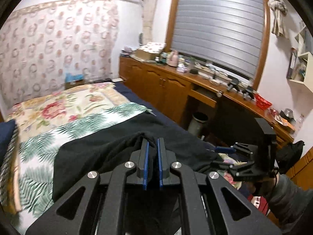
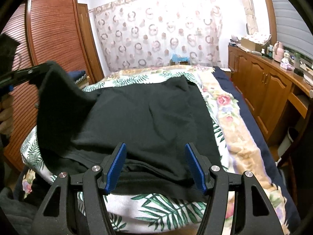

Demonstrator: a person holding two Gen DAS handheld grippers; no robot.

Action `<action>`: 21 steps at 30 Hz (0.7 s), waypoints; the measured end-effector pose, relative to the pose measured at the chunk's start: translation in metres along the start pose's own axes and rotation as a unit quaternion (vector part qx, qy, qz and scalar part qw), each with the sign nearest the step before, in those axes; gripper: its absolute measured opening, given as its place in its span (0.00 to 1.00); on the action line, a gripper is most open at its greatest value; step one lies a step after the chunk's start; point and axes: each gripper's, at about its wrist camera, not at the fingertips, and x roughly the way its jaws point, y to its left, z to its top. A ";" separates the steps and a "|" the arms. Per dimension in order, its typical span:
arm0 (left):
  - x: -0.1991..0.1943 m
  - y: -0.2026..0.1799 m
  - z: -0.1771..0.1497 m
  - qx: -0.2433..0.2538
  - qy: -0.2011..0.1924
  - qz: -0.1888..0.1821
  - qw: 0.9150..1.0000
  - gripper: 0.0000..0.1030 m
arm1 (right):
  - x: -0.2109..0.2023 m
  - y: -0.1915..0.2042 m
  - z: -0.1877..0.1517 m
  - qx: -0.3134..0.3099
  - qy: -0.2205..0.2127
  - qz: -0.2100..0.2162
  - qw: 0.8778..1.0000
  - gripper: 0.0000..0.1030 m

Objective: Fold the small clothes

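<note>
Leaf-print bedspread (image 2: 156, 205) under black garment (image 2: 148, 117), long axis toward the curtain (image 2: 156, 35).

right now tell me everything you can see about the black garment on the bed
The black garment is a soft, matte knit, mostly spread flat with light creases on a leaf-print cloth covering the bed. Its left corner is lifted off the bed, pinched in the left gripper, whose jaws are shut on a bunched fold. The right gripper hovers with jaws open over the near hem, not gripping it.

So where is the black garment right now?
The black garment lies mid-bed on the palm-print sheet, its left corner pinched and lifted by the left gripper.
</note>
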 end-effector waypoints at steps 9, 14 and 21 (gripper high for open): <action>0.052 -0.056 0.032 0.038 0.029 -0.048 0.998 0.08 | -0.025 -0.015 -0.018 0.005 -0.022 -0.015 1.000 0.62; 0.079 -0.071 0.032 0.043 0.062 -0.051 0.996 0.09 | -0.031 -0.024 -0.027 0.020 -0.023 -0.019 0.999 0.62; 0.068 -0.062 0.026 0.059 0.055 -0.040 0.996 0.51 | -0.018 -0.032 -0.021 0.039 -0.012 -0.023 0.999 0.62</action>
